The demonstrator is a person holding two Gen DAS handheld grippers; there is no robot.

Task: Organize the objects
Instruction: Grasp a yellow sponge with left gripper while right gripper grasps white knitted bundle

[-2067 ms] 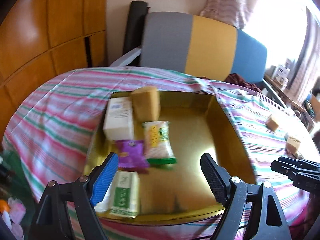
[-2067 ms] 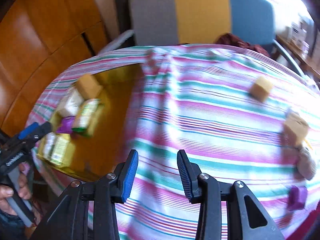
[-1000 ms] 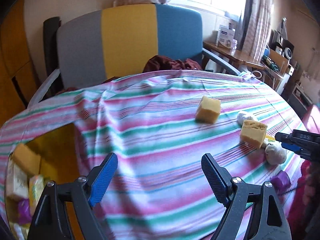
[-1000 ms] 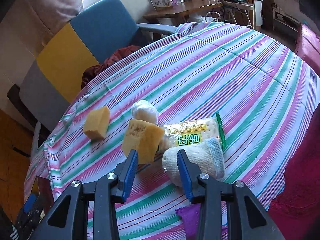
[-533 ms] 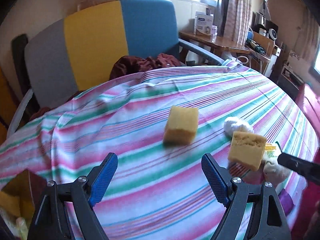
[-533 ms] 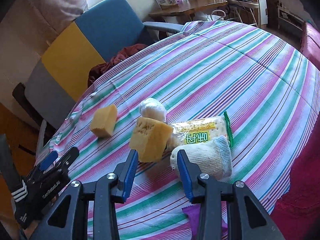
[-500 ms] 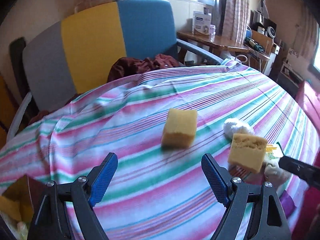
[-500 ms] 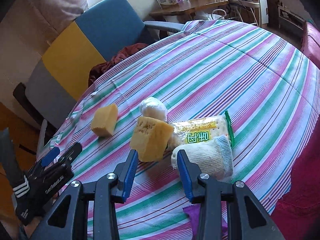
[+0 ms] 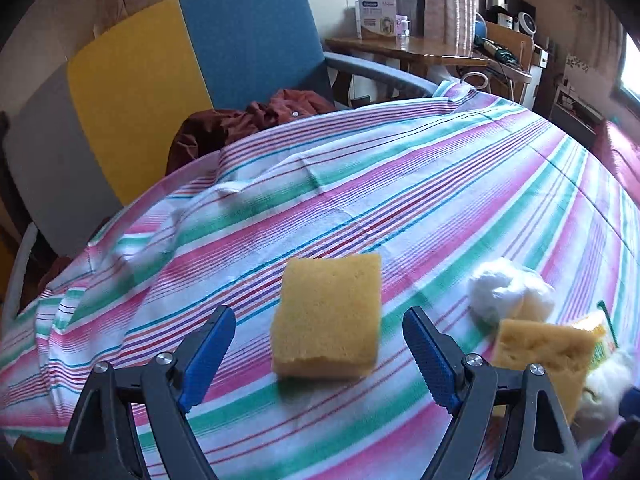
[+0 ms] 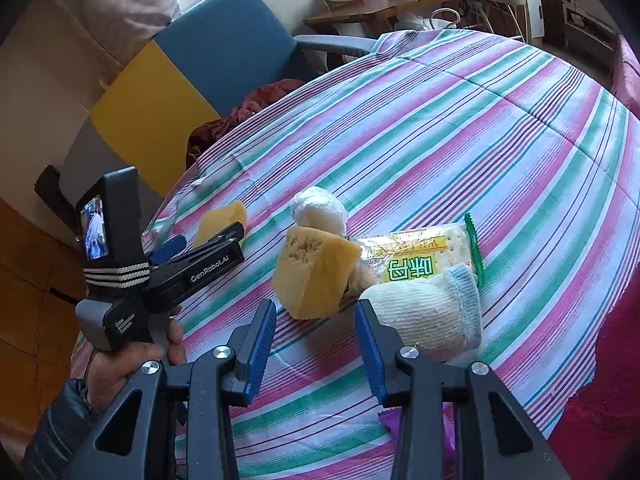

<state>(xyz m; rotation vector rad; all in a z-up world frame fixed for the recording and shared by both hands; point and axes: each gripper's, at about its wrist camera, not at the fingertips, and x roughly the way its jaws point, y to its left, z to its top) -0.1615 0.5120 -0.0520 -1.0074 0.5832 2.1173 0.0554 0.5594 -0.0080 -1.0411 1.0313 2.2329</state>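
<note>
While the left gripper (image 9: 320, 344) stands spread wide at the bottom of the left wrist view, a yellow rectangular sponge block (image 9: 327, 316) lies between its blue pads on the striped tablecloth (image 9: 400, 184), touching neither. At lower right sit a white wrapped ball (image 9: 504, 290) and a second, pitted yellow sponge chunk (image 9: 540, 350).

Seen from the right wrist, the right gripper (image 10: 316, 332) holds its jaws narrowly apart with nothing between them, low in the frame. Just above its tips lie the pitted chunk (image 10: 312, 276), a rolled white sock (image 10: 432, 312) and a cracker packet (image 10: 420, 256). A hand (image 10: 120, 364) at lower left grips the left tool.
</note>
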